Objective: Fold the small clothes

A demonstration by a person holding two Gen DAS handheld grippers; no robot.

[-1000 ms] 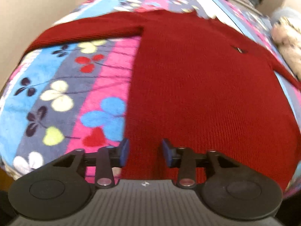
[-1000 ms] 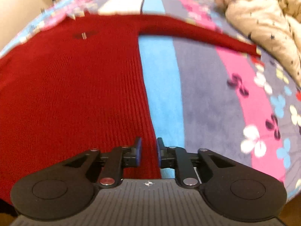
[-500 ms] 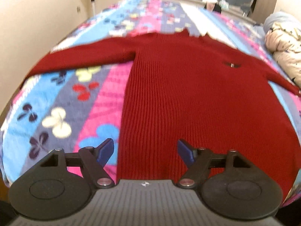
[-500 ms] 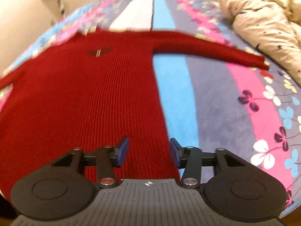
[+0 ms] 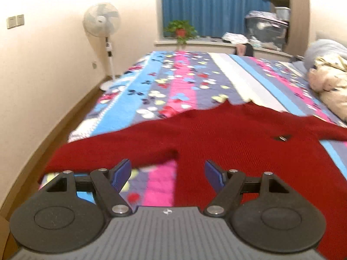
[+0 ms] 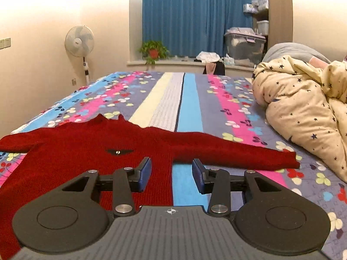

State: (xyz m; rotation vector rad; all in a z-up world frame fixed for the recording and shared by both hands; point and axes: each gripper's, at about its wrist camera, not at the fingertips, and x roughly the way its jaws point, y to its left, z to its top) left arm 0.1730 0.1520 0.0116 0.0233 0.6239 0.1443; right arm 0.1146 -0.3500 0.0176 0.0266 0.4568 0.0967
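Both views now lifted off your red sweater (image 5: 227,143), left hand-held gripper (image 5: 168,174) spread, right hand-held gripper (image 6: 171,172) just narrowed, both empty, striped floral bed (image 6: 188,99), fan (image 6: 79,41) far left, blue curtain (image 6: 195,17) beyond.

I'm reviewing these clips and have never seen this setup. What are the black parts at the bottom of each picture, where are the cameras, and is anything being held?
No robot here: a person holds a two-finger gripper in each hand, and a wide-angle camera on each gripper looks forward along its fingers. The black parts are those grippers. One picture comes from the left gripper, the other from the right gripper. Both look across a bed with a striped flowered bedspread. A red sweater lies spread flat on it, sleeves out to the sides, not yet folded. A cream star-patterned duvet is bunched up at the right. Both grippers' jaws stand apart with nothing between the blue pads; the left has just been opening, the right closing a little.
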